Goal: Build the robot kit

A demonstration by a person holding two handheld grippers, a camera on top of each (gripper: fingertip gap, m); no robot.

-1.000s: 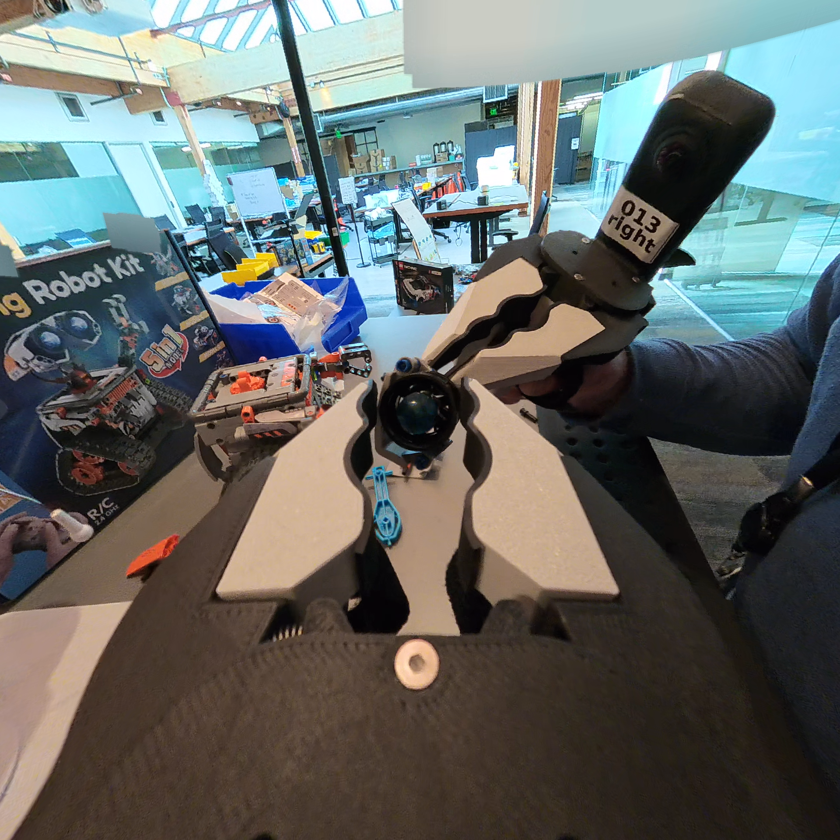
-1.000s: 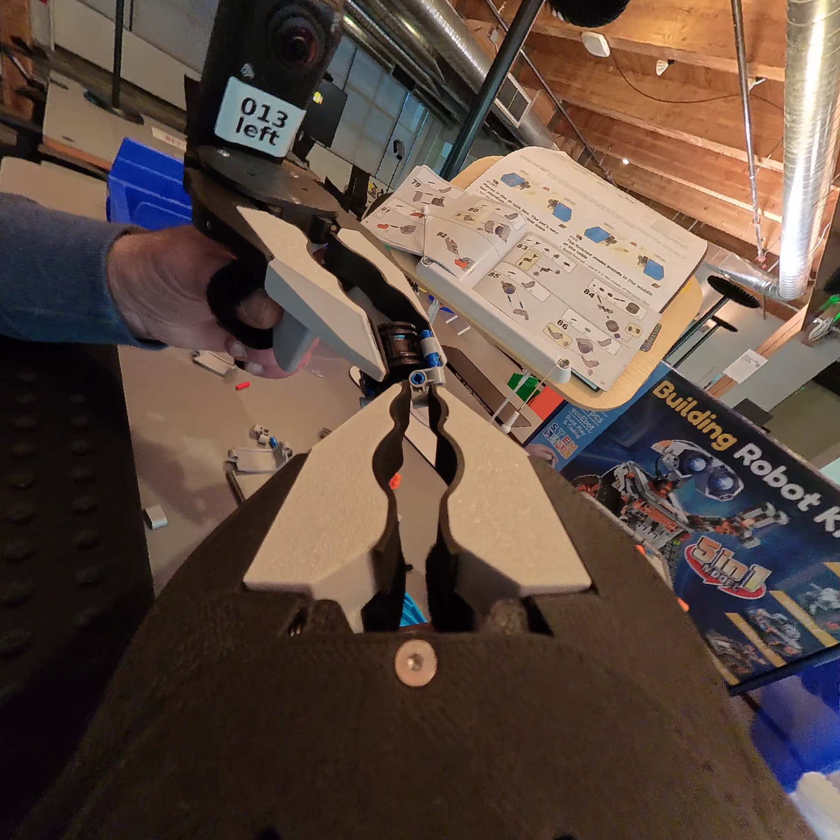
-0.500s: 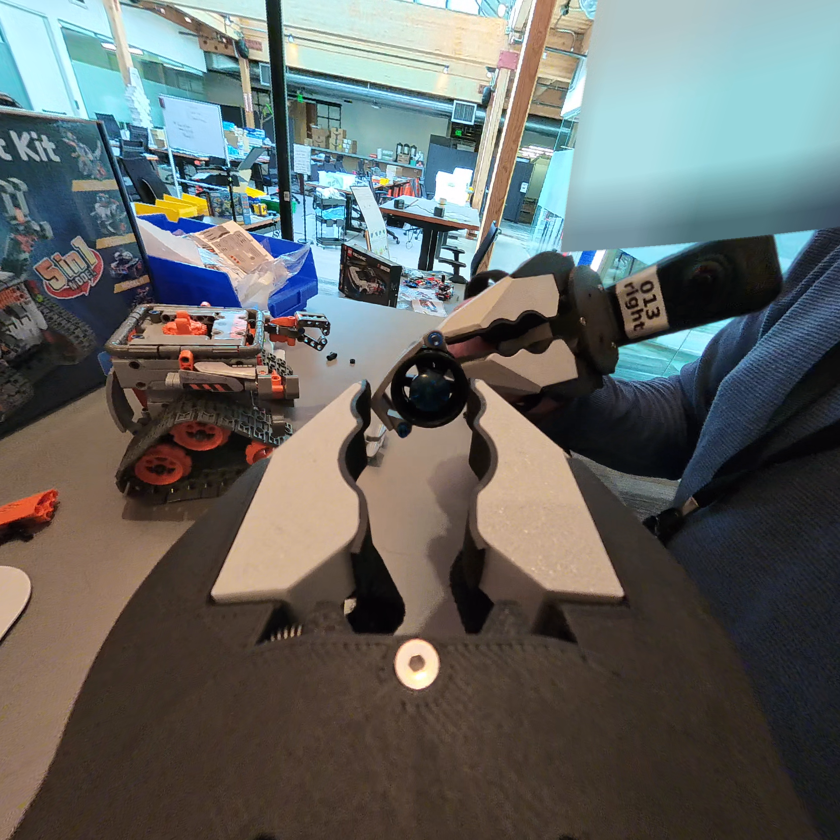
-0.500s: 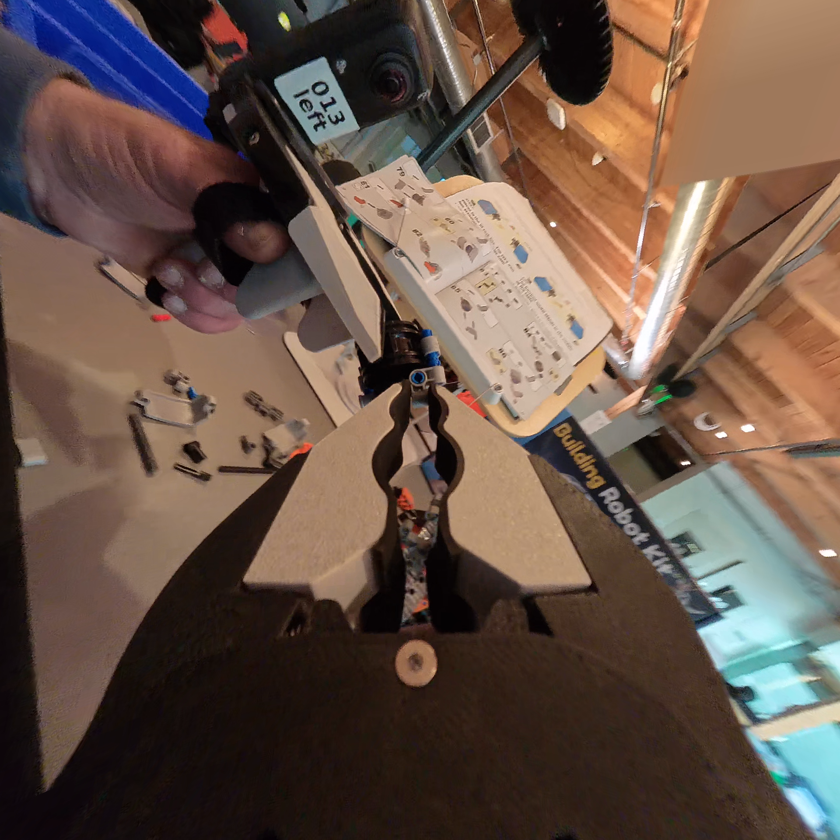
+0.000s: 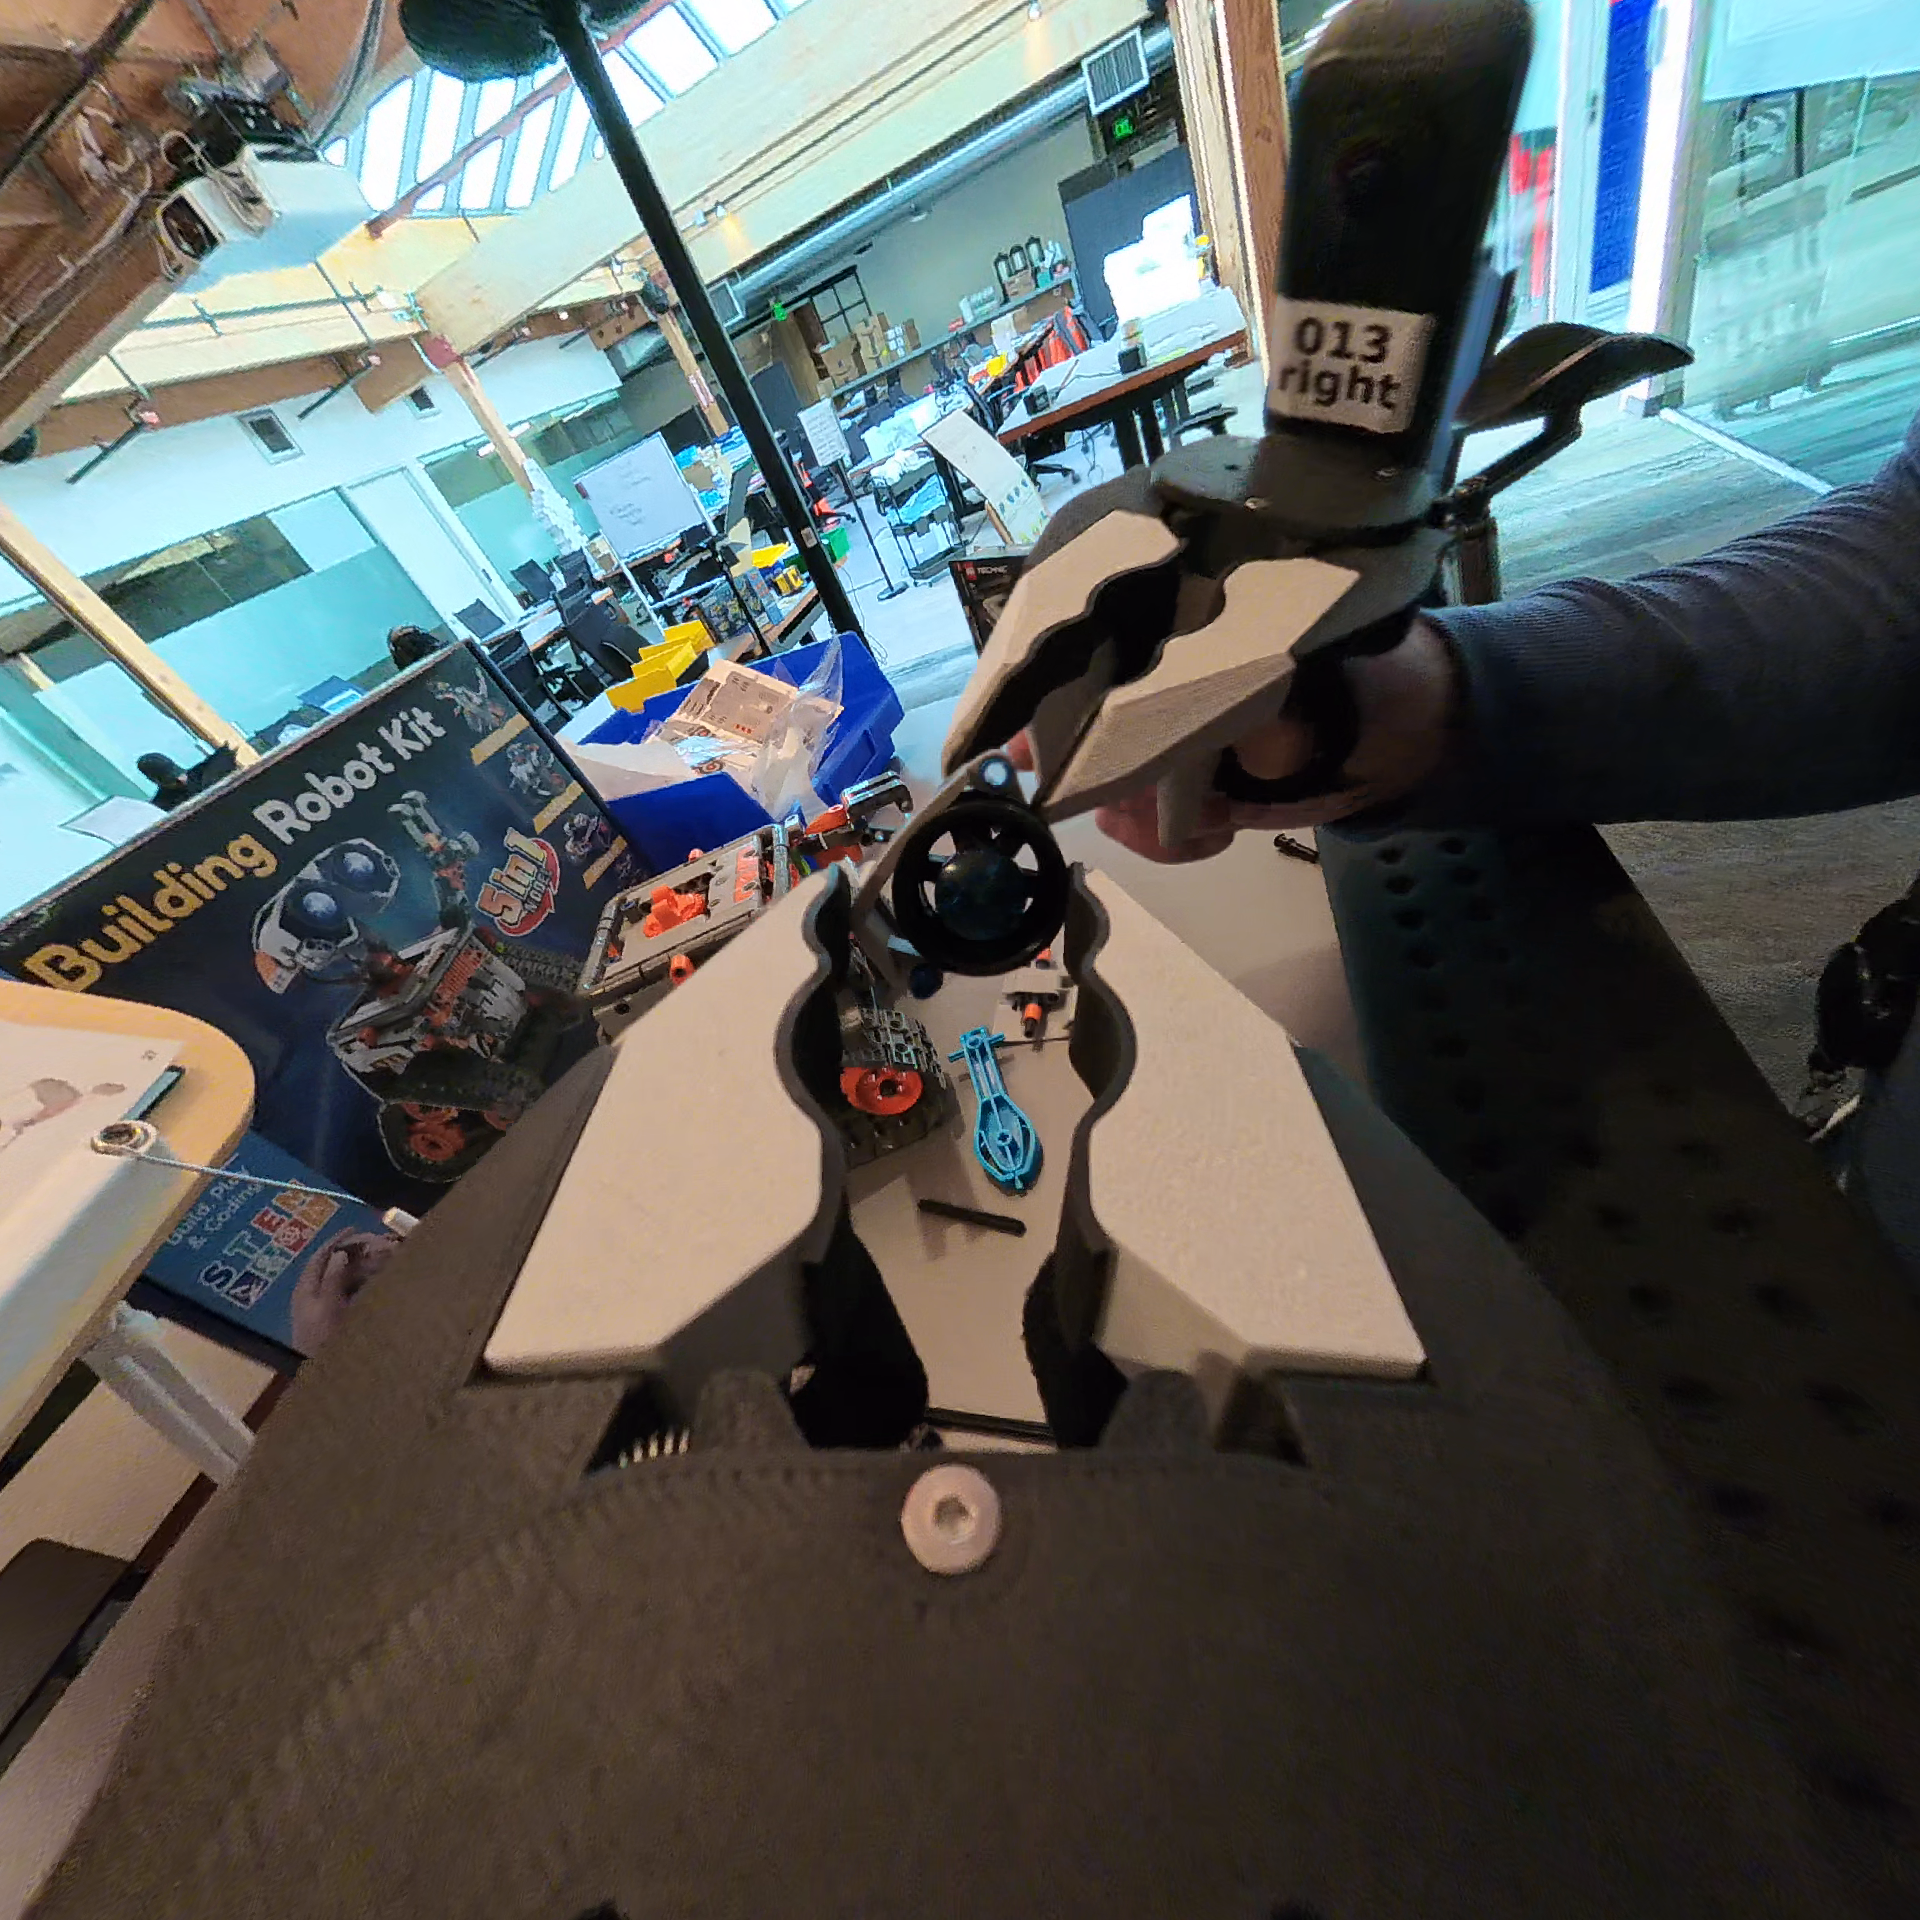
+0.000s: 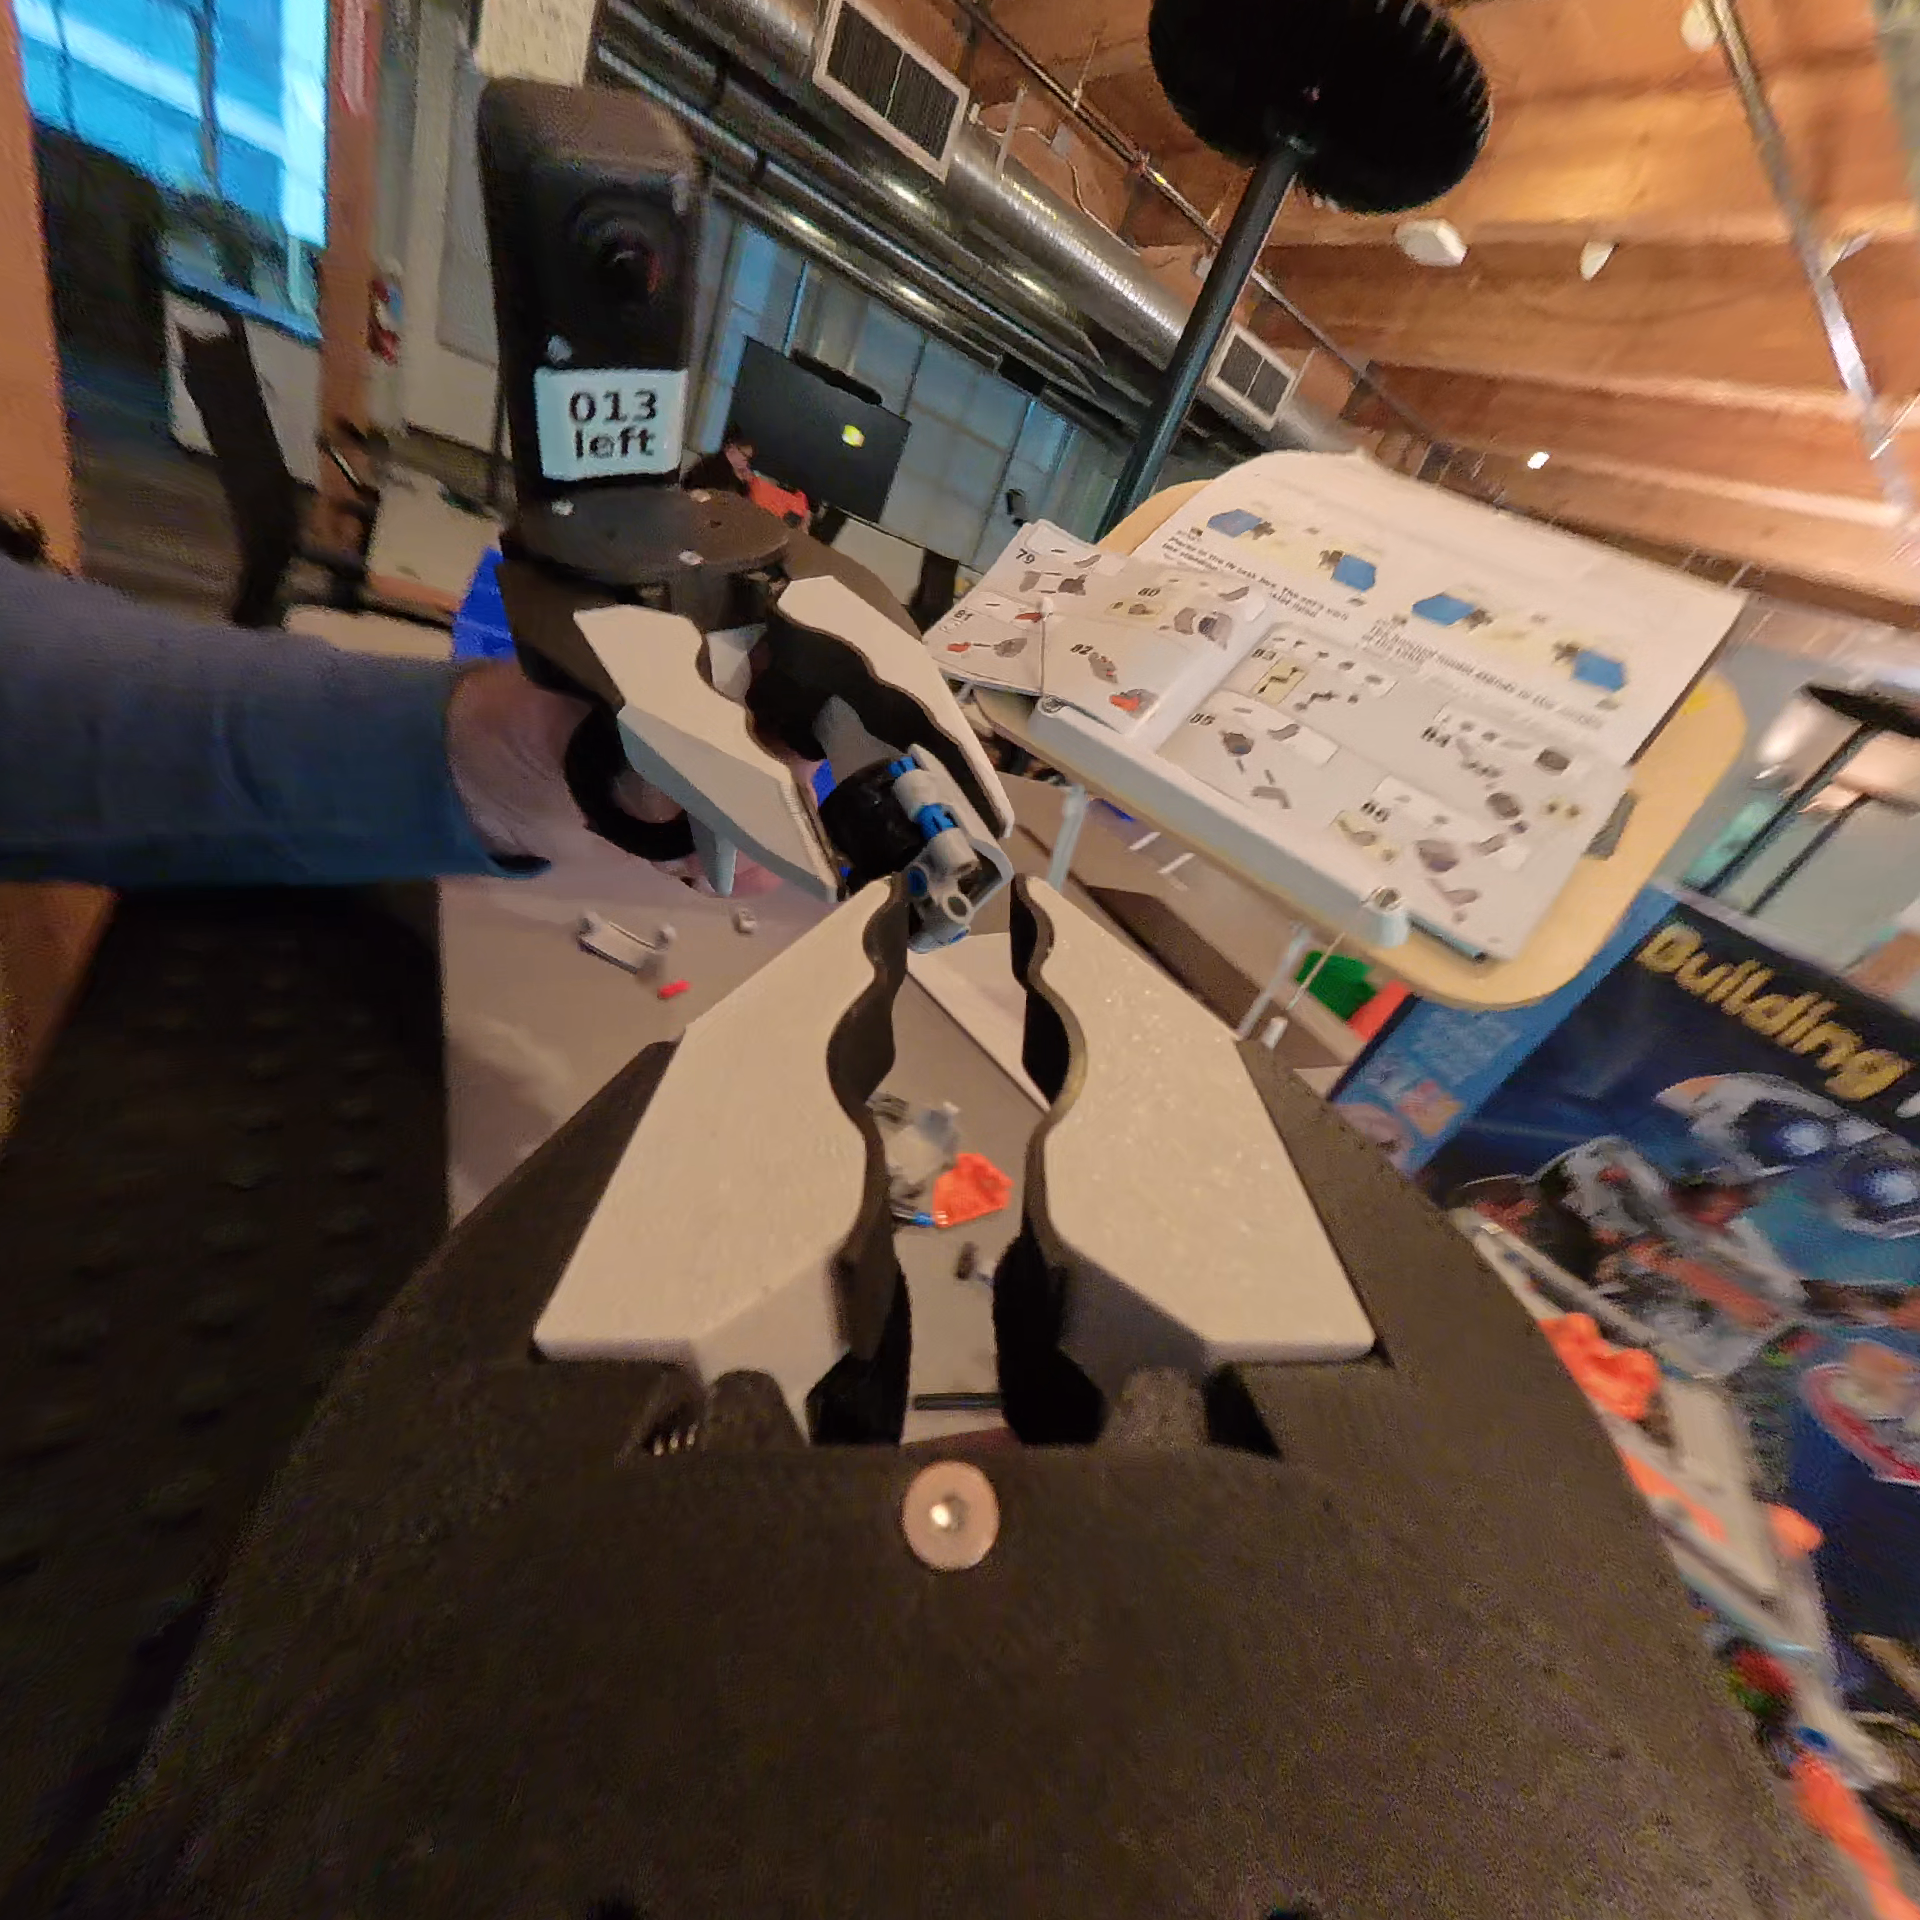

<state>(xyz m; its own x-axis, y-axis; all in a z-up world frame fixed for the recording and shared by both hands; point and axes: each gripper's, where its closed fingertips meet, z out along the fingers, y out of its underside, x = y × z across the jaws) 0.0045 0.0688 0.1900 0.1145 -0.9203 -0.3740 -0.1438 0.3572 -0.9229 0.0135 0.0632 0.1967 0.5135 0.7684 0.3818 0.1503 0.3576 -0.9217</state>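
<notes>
Lying loose — parts on grey table (image 5: 1226, 935) | timber-beamed ceiling (image 6: 1558, 312) overhead

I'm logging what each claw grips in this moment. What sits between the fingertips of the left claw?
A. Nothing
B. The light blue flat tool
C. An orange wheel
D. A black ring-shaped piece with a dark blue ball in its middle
D: in the left wrist view the left claw is shut on the black ring piece, its blue ball centred in it, while the light blue tool lies on the table below.
</notes>
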